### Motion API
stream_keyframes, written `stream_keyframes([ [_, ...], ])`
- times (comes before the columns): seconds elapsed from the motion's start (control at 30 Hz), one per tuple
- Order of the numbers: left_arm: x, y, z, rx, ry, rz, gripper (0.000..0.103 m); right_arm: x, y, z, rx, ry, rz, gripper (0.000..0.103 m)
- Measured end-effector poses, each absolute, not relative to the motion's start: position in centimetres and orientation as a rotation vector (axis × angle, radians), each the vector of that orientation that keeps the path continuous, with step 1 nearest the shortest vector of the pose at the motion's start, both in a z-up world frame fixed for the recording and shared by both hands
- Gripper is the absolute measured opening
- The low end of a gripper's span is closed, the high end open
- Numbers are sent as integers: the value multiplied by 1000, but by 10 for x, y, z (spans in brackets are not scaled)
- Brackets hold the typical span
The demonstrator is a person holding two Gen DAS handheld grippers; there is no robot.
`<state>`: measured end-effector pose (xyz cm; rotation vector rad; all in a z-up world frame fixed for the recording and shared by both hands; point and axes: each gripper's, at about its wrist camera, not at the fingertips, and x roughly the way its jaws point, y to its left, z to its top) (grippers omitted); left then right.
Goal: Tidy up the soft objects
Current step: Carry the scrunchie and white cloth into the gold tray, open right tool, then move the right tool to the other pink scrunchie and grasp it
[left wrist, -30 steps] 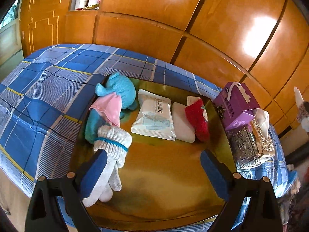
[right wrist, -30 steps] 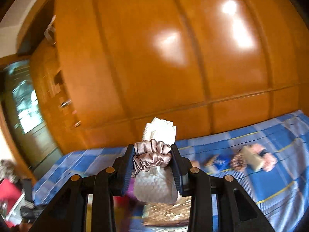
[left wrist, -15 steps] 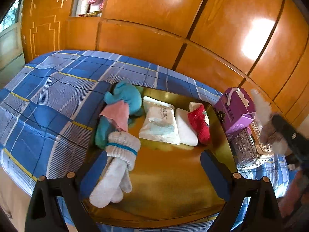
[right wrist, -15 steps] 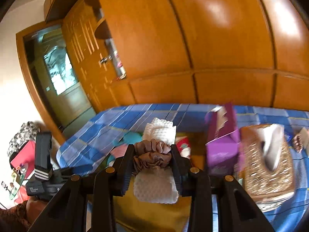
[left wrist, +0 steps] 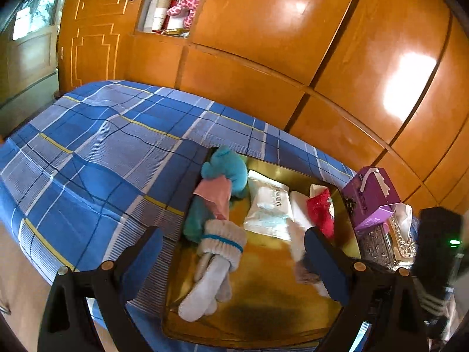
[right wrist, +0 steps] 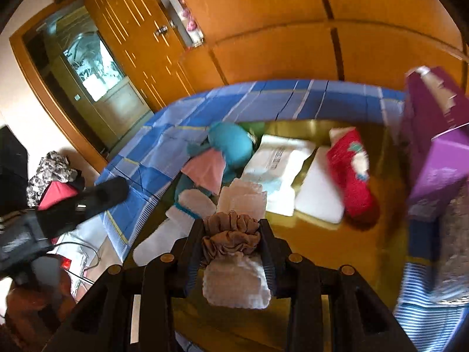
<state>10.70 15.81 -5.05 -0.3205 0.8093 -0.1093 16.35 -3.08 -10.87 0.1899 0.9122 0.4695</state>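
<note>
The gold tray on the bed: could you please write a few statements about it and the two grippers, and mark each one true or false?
1. The right gripper is shut on a brown scrunchie wrapped around a white cloth. True.
2. The left gripper holds the grey sock. False: its jaws are open and empty.
3. The gold tray is empty. False: the sock, a teal plush toy and a wipes pack lie in it.
4. The purple box stands outside the tray. True.

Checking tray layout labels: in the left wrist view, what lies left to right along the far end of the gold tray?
Teal plush toy → white wipes pack → white pad → red sock, then the purple tissue box just off the tray.
</note>
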Motion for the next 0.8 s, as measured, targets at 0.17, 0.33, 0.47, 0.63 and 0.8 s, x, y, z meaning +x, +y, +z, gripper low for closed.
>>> stream_keyframes([
  [0.17, 105, 163, -51, -337, 814, -96, 98, 178, -18, -123, 208, 954, 458, 37],
  [0.33, 106, 168, -53, -354, 821, -84, 98, 188, -12, -140, 238, 1013, 444, 40],
  [0.47, 106, 168, -53, -356, 825, -81, 98, 184, -17, -143, 246, 1025, 442, 43],
  [0.63, 106, 162, -53, -353, 831, -92, 98, 169, -35, -120, 230, 951, 456, 44],
  [0.8, 108, 151, -52, -346, 844, -112, 98, 156, -53, -101, 251, 908, 468, 44],
])
